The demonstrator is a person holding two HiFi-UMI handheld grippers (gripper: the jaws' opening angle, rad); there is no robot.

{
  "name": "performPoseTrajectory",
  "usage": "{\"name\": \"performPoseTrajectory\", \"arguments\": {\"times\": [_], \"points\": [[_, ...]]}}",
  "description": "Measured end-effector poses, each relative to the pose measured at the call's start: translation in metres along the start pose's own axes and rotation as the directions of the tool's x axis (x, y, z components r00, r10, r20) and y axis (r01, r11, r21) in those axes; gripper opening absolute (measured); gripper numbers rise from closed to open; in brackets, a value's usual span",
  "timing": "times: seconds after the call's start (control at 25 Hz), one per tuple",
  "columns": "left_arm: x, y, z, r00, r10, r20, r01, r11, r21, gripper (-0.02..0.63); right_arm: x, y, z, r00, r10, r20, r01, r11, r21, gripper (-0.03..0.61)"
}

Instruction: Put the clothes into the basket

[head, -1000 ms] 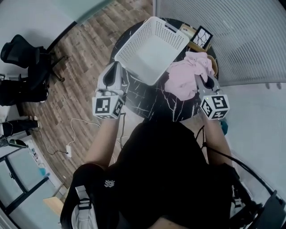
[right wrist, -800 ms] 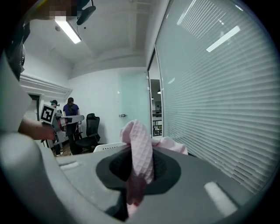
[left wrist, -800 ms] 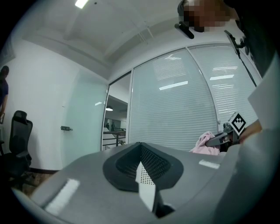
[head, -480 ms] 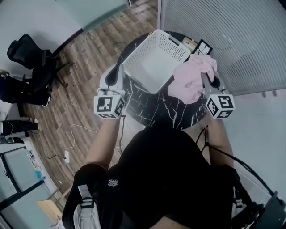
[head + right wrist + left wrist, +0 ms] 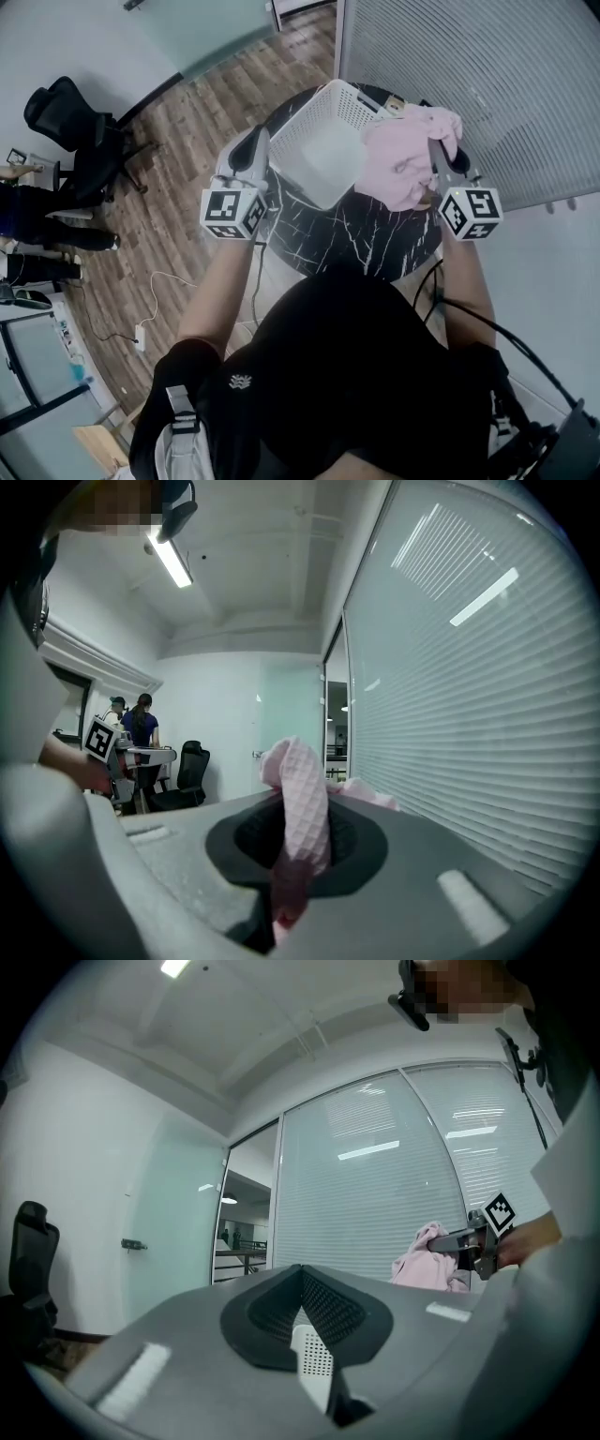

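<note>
Basket and laundry held over a marble-look table: a person in a black top works one two-jaw gripper in each hand above a single round black table (image 5: 375, 239) veined with white.

The left gripper (image 5: 260, 142) has its jaws pressed together on the rim of the one white plastic basket (image 5: 328, 131). The basket is rectangular with perforated lattice walls, and it is held tilted clear of the tabletop with its open inside facing the head camera. In the left gripper view a strip of dotted white plastic sits pinched between the dark pads.

The right gripper (image 5: 436, 150) is clamped on the one pink garment (image 5: 398, 164), soft and crumpled. The right gripper view shows its waffle weave, with a fold standing up out of the closed jaws. The garment hangs bunched against the basket's right edge, outside it as far as the head view shows.

Each gripper carries a marker cube (image 5: 230, 211) printed with black-and-white squares.

Around the table are a wood-plank floor (image 5: 178, 122), one black office chair (image 5: 66, 117), a thin white cable (image 5: 164, 281) and ribbed window blinds (image 5: 487, 75). Two people (image 5: 141, 726) stand in the far background of the right gripper view.
</note>
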State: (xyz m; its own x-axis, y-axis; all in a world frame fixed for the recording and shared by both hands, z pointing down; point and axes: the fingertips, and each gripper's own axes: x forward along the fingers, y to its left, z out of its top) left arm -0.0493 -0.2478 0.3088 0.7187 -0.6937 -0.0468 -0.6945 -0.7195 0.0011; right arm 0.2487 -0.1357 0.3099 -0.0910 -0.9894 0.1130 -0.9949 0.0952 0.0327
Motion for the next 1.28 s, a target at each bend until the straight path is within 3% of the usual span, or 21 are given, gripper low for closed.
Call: {"name": "performPoseTrajectory", "arguments": {"times": [0.36, 0.56, 1.28], "points": [[0.004, 0.024, 0.040, 0.999, 0.024, 0.038, -0.024, 1.000, -0.004, 0.008, 0.016, 0.014, 0.026, 0.999, 0.031, 0.013, -0.031, 0.999, 0.011, 0.035], [0.014, 0.039, 0.036, 0.999, 0.041, 0.035, -0.041, 0.999, 0.003, 0.008, 0.036, 0.018, 0.027, 0.998, 0.064, 0.028, -0.064, 0.998, -0.004, 0.035], [0.001, 0.069, 0.060, 0.997, 0.062, 0.040, -0.062, 0.998, -0.008, 0.008, 0.083, 0.065, 0.087, 0.983, 0.156, 0.097, -0.154, 0.988, -0.023, 0.035]]}}
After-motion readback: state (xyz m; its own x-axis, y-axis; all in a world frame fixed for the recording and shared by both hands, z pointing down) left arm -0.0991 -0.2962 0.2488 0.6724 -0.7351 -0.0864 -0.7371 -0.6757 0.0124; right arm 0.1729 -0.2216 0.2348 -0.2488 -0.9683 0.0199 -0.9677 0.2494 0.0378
